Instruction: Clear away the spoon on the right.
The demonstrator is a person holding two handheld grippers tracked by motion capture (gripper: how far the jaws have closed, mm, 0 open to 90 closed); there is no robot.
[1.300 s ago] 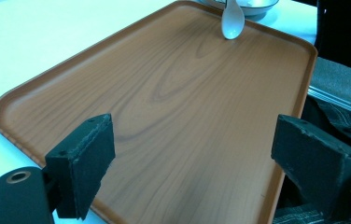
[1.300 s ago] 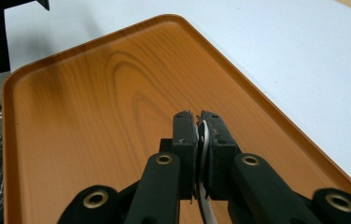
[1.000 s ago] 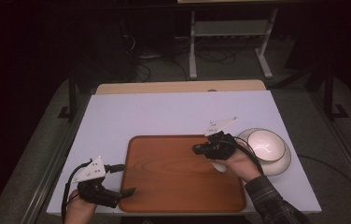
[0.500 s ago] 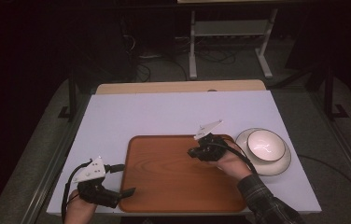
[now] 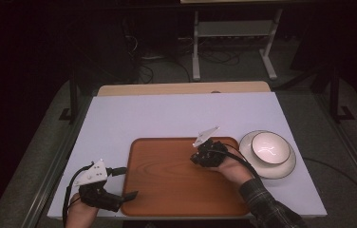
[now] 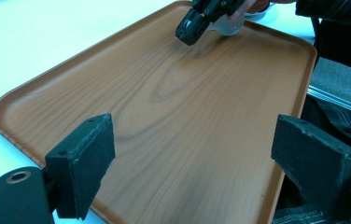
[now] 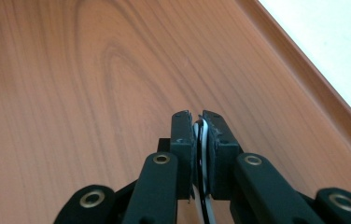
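A brown wooden tray (image 5: 167, 180) lies on the white tabletop near the front edge. My right gripper (image 5: 199, 157) hangs low over the tray's right part, its jaws pointing left and down. In the right gripper view its pads (image 7: 181, 135) are shut on the edge of a thin white piece with a dark rim (image 7: 204, 140), close above the tray (image 7: 94, 70). From the left gripper view, that white piece (image 6: 232, 29) bulges behind the right gripper (image 6: 190, 32). My left gripper (image 5: 128, 194) rests at the tray's front left corner, open (image 6: 194, 140), with only the tray (image 6: 187, 93) between its pads.
A white bowl (image 5: 270, 147) stands on a white plate (image 5: 262, 167) just right of the tray. The white tabletop (image 5: 167, 116) stretches behind the tray. A metal stand (image 5: 233, 28) and cables are on the floor beyond the table.
My right gripper moved left from beside the bowl to over the tray and sank lower, still holding the white piece. The left gripper stayed where it was.
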